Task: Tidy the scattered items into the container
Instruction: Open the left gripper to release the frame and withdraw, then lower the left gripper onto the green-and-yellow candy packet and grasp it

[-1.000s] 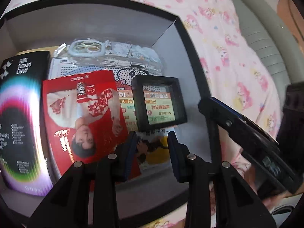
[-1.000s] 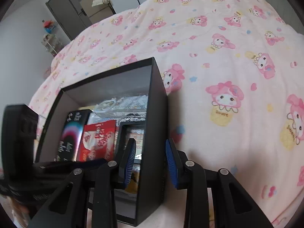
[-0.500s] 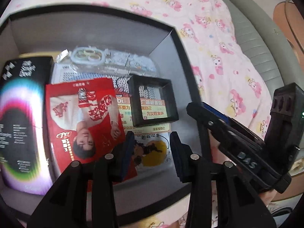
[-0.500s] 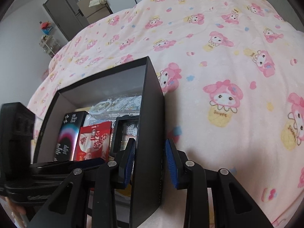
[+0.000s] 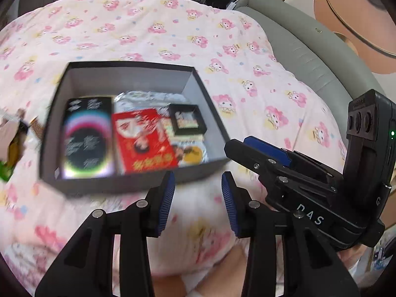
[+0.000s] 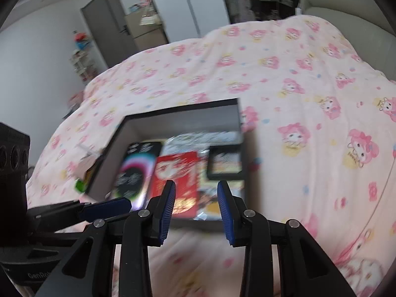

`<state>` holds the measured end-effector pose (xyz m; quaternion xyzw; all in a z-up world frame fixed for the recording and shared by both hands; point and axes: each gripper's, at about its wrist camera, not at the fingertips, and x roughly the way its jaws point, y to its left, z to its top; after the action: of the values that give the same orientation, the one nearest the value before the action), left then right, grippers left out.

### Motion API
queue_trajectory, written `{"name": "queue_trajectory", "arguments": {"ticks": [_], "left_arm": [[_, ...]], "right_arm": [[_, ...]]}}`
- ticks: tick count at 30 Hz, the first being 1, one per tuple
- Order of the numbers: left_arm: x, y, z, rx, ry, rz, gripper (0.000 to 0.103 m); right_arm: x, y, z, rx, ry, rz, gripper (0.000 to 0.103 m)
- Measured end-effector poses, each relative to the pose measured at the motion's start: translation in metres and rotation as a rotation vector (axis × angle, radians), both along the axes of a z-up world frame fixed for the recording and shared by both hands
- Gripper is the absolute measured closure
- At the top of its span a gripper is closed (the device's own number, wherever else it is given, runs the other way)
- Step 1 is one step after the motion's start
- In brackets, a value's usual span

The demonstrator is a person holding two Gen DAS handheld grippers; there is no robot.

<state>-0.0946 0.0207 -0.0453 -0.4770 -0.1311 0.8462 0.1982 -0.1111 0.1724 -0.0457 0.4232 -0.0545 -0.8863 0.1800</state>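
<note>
Currently the left gripper [image 5: 198,193] and right gripper [image 6: 196,204] hang spread and empty; the left's jaws have just been opening. Beyond them, mid-frame, the black box [image 5: 128,185] sits on the pink bedspread [image 5: 247,79], holding a red packet [image 5: 143,143].

Bedroom around a pink cartoon-print quilt [image 6: 284,79]

A grey padded headboard [image 5: 304,57] curved along the quilt's far edge; a grey door [image 6: 109,24] stood beyond the quilt.
</note>
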Motion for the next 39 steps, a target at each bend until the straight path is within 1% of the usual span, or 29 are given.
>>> {"name": "queue_trajectory", "arguments": {"ticks": [4, 9, 12, 15, 17, 19, 21, 25, 28, 32, 33, 36, 37, 38, 39], "left_arm": [[0.033, -0.030, 0.005, -0.028, 0.017, 0.038, 0.064], [0.065, -0.076, 0.009, -0.016, 0.030, 0.114, 0.065], [0.080, -0.110, 0.003, 0.002, 0.020, 0.173, 0.065], [0.088, -0.139, -0.004, 0.019, 0.012, 0.226, 0.065], [0.092, -0.164, -0.010, 0.044, 0.006, 0.285, 0.064], [0.094, -0.185, -0.016, 0.024, -0.002, 0.340, 0.064], [0.095, -0.209, -0.022, -0.013, -0.011, 0.397, 0.064], [0.084, -0.264, -0.045, -0.019, -0.061, 0.488, 0.064], [0.065, -0.298, -0.065, 0.011, -0.089, 0.533, 0.064], [0.033, -0.330, -0.091, 0.059, -0.115, 0.573, 0.064], [0.023, -0.339, -0.102, 0.080, -0.131, 0.588, 0.064], [-0.001, -0.365, -0.137, 0.181, -0.194, 0.618, 0.064], [-0.009, -0.371, -0.148, 0.221, -0.200, 0.620, 0.064], [-0.014, -0.375, -0.156, 0.232, -0.206, 0.618, 0.064], [-0.019, -0.376, -0.161, 0.219, -0.219, 0.618, 0.064]], "right_arm": [[0.031, -0.030, 0.005, 0.020, 0.019, 0.042, 0.072], [0.056, -0.075, 0.005, 0.040, 0.017, 0.139, 0.072], [0.068, -0.105, 0.001, 0.035, 0.003, 0.200, 0.072], [0.070, -0.137, -0.005, 0.038, -0.014, 0.268, 0.072], [0.070, -0.157, -0.008, 0.016, -0.006, 0.284, 0.072], [0.065, -0.181, -0.014, -0.002, -0.001, 0.310, 0.072], [0.056, -0.209, -0.024, 0.001, -0.034, 0.346, 0.072], [0.034, -0.261, -0.034, -0.005, -0.056, 0.413, 0.072], [0.012, -0.296, -0.048, 0.014, -0.093, 0.446, 0.072], [-0.014, -0.324, -0.071, 0.025, -0.135, 0.413, 0.072], [-0.020, -0.331, -0.076, 0.024, -0.148, 0.407, 0.072], [-0.036, -0.355, -0.094, 0.041, -0.185, 0.426, 0.072], [-0.040, -0.361, -0.101, 0.048, -0.200, 0.431, 0.072], [-0.043, -0.365, -0.109, 0.052, -0.217, 0.428, 0.072], [-0.044, -0.366, -0.115, 0.052, -0.229, 0.422, 0.072]]}}
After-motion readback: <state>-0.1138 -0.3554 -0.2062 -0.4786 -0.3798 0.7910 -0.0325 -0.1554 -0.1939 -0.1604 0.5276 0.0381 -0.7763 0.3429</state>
